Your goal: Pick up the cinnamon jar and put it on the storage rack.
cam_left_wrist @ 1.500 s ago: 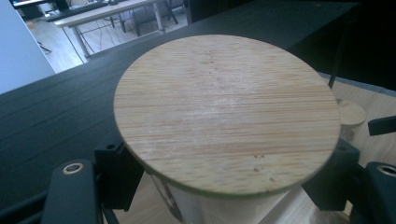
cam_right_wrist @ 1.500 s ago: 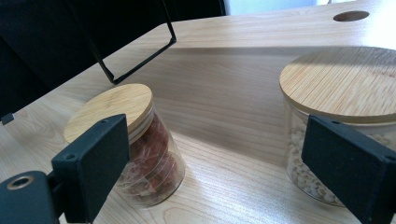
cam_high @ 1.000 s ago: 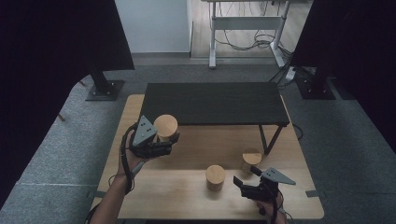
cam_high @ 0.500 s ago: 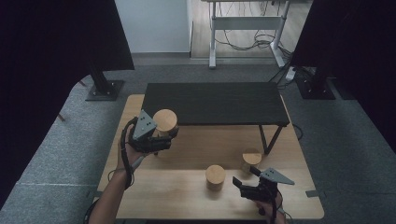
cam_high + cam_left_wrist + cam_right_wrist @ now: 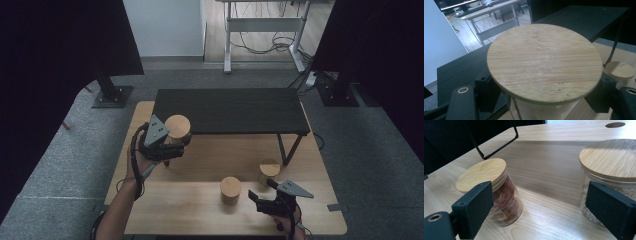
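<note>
**Transfer of lidded jar toward the black shelf: carry phase**

I hold the left gripper [image 5: 167,145] above the left part of the wooden surface [image 5: 190,220], just in front of the black shelf [image 5: 230,111]. Its jaws are closed against the sides of a jar with a bamboo lid [image 5: 544,62], which sits between them clear of the surface. In the high view the held jar [image 5: 178,128] overlaps the shelf's front left edge; I cannot tell whether its base is above shelf height.

The right gripper [image 5: 267,200] rests low at the near right of the surface. Its jaws stand wide apart and hold nothing. In the right gripper view, a jar of reddish contents [image 5: 491,192] sits close to one jaw and a jar of pale grains [image 5: 611,177] close to the other; neither jar lies between the jaws.

Step in hand, by my judgement: lift and carry of the first jar, presumably to the shelf top.

Next move requires:
1. Raising the held jar until its base clears the shelf edge.
2. Advancing it over the shelf top, keeping it upright.
3. Lowering until seated, then opening the jaws.

The right gripper may then line up on one of the two remaining jars.
</note>
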`<action>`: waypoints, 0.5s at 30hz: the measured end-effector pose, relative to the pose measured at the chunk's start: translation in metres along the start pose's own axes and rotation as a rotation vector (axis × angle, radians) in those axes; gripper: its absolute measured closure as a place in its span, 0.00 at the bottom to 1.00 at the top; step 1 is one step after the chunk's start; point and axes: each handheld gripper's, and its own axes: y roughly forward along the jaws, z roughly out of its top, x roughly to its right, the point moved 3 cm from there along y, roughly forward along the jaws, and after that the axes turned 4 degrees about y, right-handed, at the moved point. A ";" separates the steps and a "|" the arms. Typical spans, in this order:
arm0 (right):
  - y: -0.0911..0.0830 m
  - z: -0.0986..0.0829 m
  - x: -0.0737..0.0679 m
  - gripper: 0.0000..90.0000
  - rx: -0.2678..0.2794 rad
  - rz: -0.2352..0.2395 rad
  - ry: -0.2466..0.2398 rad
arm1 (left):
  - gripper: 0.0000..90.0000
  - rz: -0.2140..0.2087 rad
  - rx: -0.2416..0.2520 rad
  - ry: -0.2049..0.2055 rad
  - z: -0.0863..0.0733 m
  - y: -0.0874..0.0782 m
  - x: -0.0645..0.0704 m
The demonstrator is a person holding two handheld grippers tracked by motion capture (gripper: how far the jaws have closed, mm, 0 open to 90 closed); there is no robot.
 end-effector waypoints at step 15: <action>0.003 -0.003 -0.002 0.08 -0.024 -0.002 -0.019 | 0.28 0.006 -0.015 0.000 -0.001 0.008 -0.002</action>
